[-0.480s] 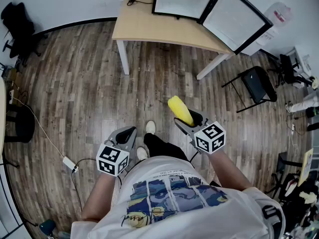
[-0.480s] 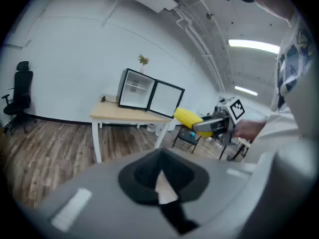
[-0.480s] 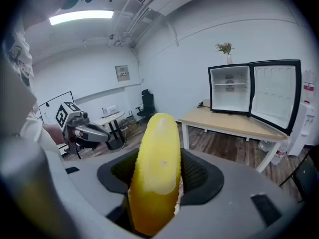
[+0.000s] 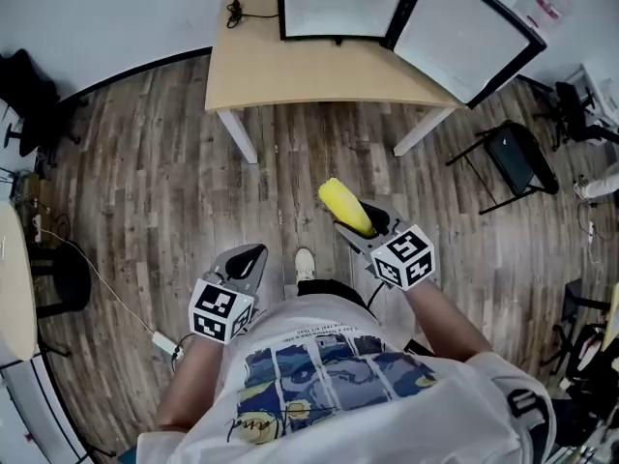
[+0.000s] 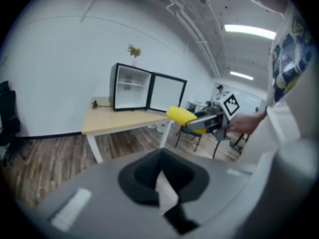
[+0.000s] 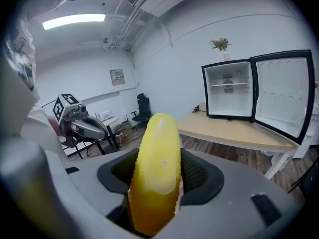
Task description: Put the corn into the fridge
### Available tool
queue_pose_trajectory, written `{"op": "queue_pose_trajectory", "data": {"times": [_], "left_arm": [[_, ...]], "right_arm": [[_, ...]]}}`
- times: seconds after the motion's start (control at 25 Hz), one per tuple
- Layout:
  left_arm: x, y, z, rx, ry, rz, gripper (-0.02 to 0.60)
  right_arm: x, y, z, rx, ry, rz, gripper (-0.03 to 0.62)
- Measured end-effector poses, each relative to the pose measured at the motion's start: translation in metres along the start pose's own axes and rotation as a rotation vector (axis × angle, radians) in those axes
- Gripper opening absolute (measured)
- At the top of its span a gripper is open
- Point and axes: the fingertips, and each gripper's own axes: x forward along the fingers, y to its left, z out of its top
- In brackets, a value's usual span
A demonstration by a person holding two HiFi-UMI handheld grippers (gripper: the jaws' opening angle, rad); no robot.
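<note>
A yellow corn cob (image 4: 345, 207) sticks out forward from my right gripper (image 4: 360, 222), which is shut on it over the wood floor. In the right gripper view the corn (image 6: 157, 173) fills the gap between the jaws. Ahead stands a small black fridge (image 4: 334, 3) on a light wooden table (image 4: 290, 71), its door (image 4: 464, 37) swung open to the right and the white inside showing (image 6: 229, 88). My left gripper (image 4: 244, 262) hangs lower left, shut with nothing in it. From the left gripper view the corn (image 5: 180, 115) appears to the right.
A black folding chair (image 4: 513, 158) stands right of the table. A white cable (image 4: 106, 288) and power strip (image 4: 166, 344) lie on the floor at left. A black office chair (image 4: 29, 85) sits by the left wall. A plug and cord (image 4: 235, 10) rest on the table's back corner.
The table and fridge have come a little closer and lower in the head view as the person steps forward. The corn stays gripped; both grippers keep their pose.
</note>
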Motion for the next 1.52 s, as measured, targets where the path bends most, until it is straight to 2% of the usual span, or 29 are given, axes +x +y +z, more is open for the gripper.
{"op": "queue_pose_trajectory", "data": {"times": [0.2,0.36,0.56,0.8,1.16,1.4,1.52], "left_arm": [[0.029,0.034,0.049,0.040,-0.040,0.015,0.009],[0.040,0.060,0.062,0.040,-0.033,0.021,0.009],[0.064,0.091,0.069,0.024,-0.026,-0.032,0.009],[0.096,0.141,0.097,0.050,-0.054,-0.139,0.009],[0.119,0.250,0.161,0.153,-0.058,-0.277,0.009],[0.129,0.305,0.162,0.185,-0.024,-0.335,0.009],[0.137,0.316,0.161,0.183,-0.002,-0.348,0.009]], "right_arm": [[0.034,-0.029,0.017,-0.014,0.012,0.019,0.247],[0.052,-0.045,0.021,0.017,0.014,0.006,0.247],[0.080,-0.073,0.035,0.045,0.018,-0.051,0.247],[0.112,-0.107,0.063,0.089,0.017,-0.171,0.247],[0.171,-0.157,0.124,0.180,0.000,-0.369,0.247],[0.195,-0.193,0.142,0.241,-0.015,-0.498,0.247],[0.201,-0.213,0.144,0.268,-0.011,-0.537,0.247]]}}
